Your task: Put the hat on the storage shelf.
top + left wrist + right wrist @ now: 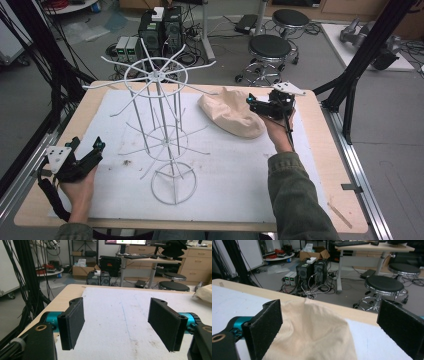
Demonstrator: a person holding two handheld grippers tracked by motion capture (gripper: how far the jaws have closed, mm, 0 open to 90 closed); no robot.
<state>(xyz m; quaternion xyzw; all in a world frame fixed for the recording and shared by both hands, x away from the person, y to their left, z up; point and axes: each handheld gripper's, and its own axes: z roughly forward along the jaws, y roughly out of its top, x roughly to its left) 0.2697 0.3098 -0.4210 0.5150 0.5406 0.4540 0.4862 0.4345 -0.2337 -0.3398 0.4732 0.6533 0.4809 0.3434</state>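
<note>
Matt beige cloth, white-coated wire rack, wooden table.

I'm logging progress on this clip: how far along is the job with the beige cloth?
Nothing looks done: the beige cloth lies bunched on the table, apart from the wire rack. In hand: the right claw, open, at the cloth. Left: gripping it. The left claw is open, idle.

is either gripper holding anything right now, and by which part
Nothing is held. The right gripper is open beside the beige cloth; the left gripper is open over the white mat.
</note>
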